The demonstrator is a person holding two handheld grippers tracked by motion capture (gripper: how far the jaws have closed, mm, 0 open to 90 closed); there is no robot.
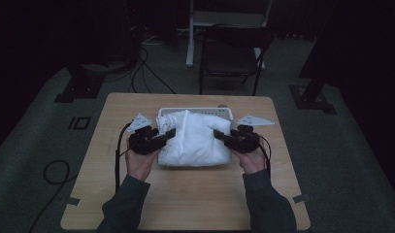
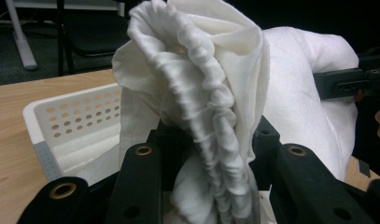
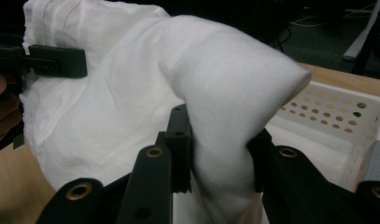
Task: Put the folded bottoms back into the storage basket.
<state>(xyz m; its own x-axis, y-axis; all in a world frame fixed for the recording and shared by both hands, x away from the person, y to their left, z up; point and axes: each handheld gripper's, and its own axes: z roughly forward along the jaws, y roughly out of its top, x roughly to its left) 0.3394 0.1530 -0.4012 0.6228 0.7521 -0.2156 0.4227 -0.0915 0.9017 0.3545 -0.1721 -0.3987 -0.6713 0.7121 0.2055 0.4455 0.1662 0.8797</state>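
No brand, label or writing legible anywhere. White cloth (image 1: 195,141) sits between the two claws, bunched up over a white basket (image 1: 224,112) w/ round holes in its walls, on the wooden tabletop (image 1: 195,199). Left claw (image 1: 167,134) is clamped on the cloth's left edge; right claw (image 1: 218,135) is clamped on its right edge, the two facing each other w/ the cloth's bulk between them. Left claw view: a gathered, ruffled hem of the cloth (image 2: 211,107) stands up between the jaws of the left claw (image 2: 213,154), pinched tight; basket wall (image 2: 71,116) is just beside the claw on its left, right claw (image 2: 346,81) is farther off on the other side of the cloth. Right claw view: a smooth fold of the cloth (image 3: 225,93) is pinched in the right claw (image 3: 220,149), basket (image 3: 337,112) is behind it, left claw (image 3: 57,60) grips the far edge. High view alone gives the person's hands, sleeves, a chair (image 1: 234,53) beyond the tabletop.
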